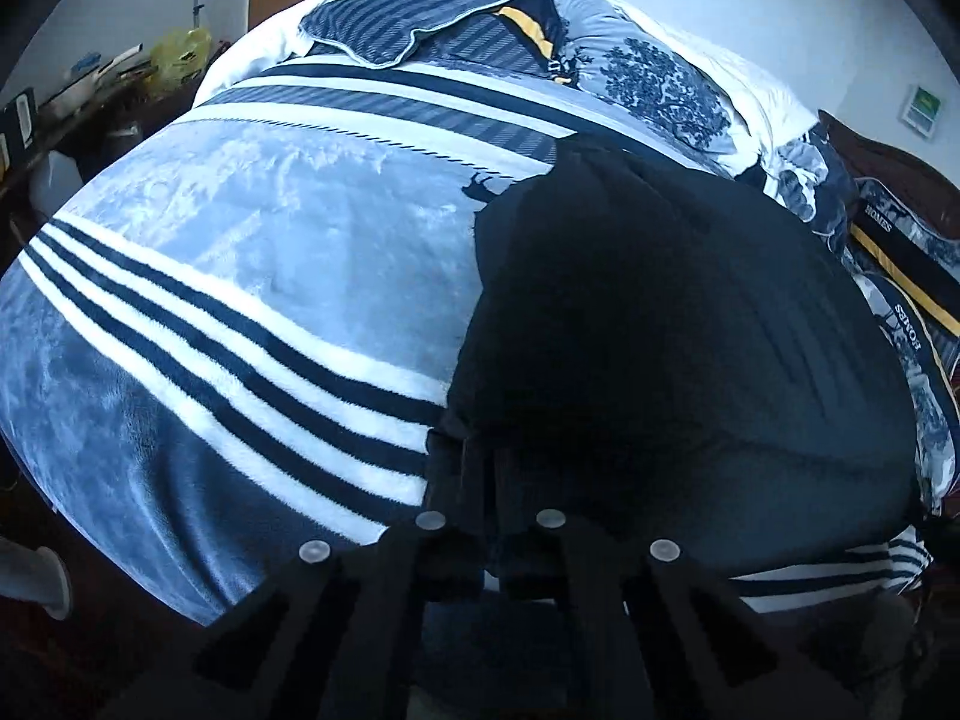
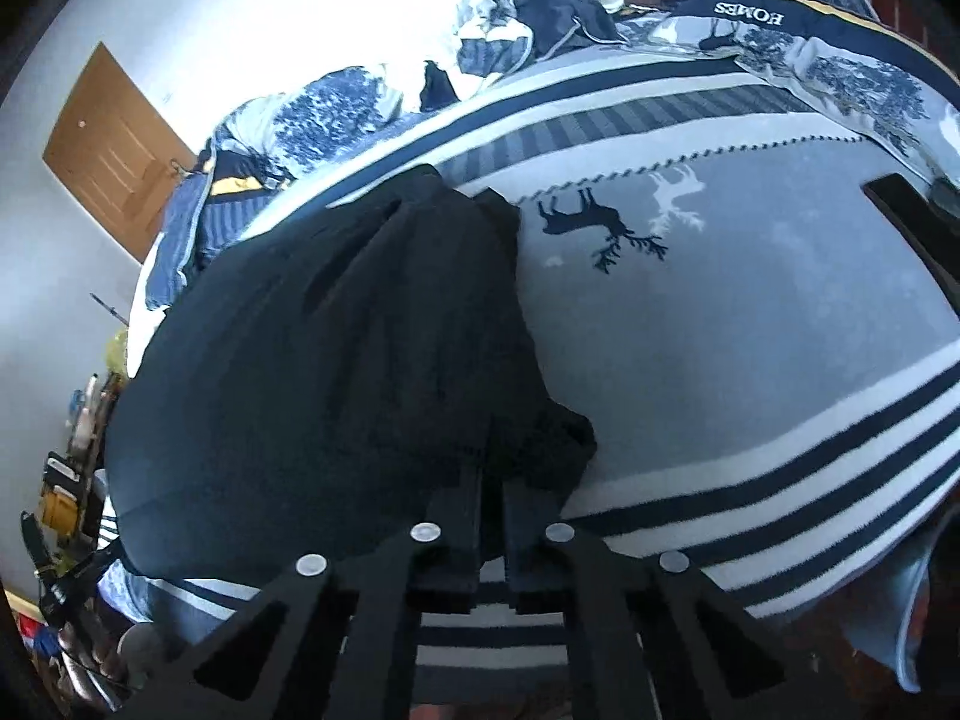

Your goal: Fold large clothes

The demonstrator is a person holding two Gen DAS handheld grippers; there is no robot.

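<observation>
The dark garment (image 1: pixel 660 324) lies spread on the striped blanket (image 1: pixel 252 276) over the bed; soft, limp, likely light; both the left tool (image 1: pixel 487 468) and right tool (image 2: pixel 492 480) clamp its near hem; corners suit gripping best.

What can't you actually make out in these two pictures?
- Left wrist view: the black garment is too dark to tell its type or folds.
- Left wrist view: left tongs tips merge with the cloth; grip unclear.
- Right wrist view: right tongs tips likewise blend into the fabric.
- Both views: the blanket hides the bed beneath.
</observation>
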